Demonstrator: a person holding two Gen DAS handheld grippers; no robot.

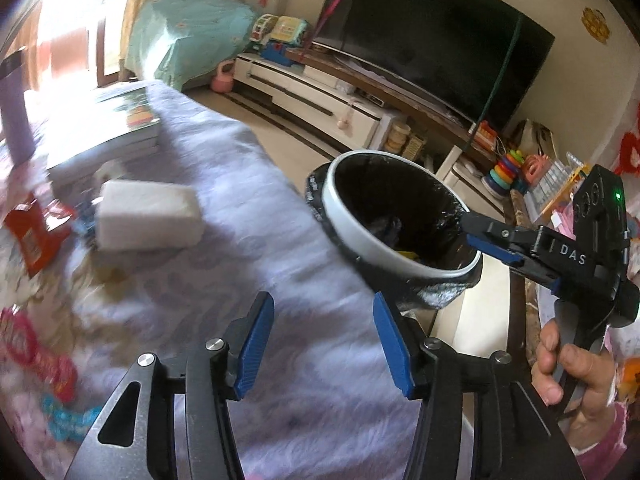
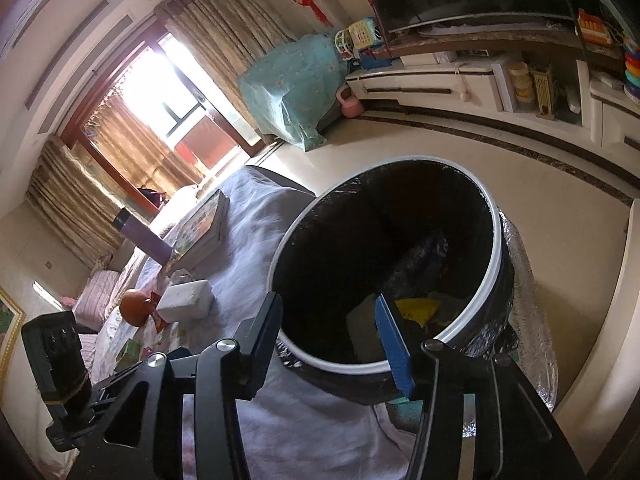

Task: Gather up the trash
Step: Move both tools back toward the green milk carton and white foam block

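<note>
my left fingers (image 1: 320, 344): apart, nothing between them, low centre of the left wrist view, over the lilac cloth on the desk (image 1: 248, 216).
my right fingers (image 2: 328, 340): apart and empty, hanging over the near rim of the bin (image 2: 496, 248), bottom centre of the right wrist view.
bin: black liner, white rim ring, just off the desk edge; yellow scraps lie at its bottom.
white block (image 1: 150, 216): pale, foam-like slab, left of centre in the left wrist view. i judge it light and a bit crumbly; i'd pinch it across the short sides, gently.
red packet (image 1: 34, 236): far left edge, flat crinkly wrapper. likely thin, slippery and weightless; i'd take it by an edge or a raised fold.
pink wrapper (image 1: 36, 360): lower left, blurred; soft film, i guess.
books (image 1: 116, 124): upper left, stacked; not trash, i think.
</note>
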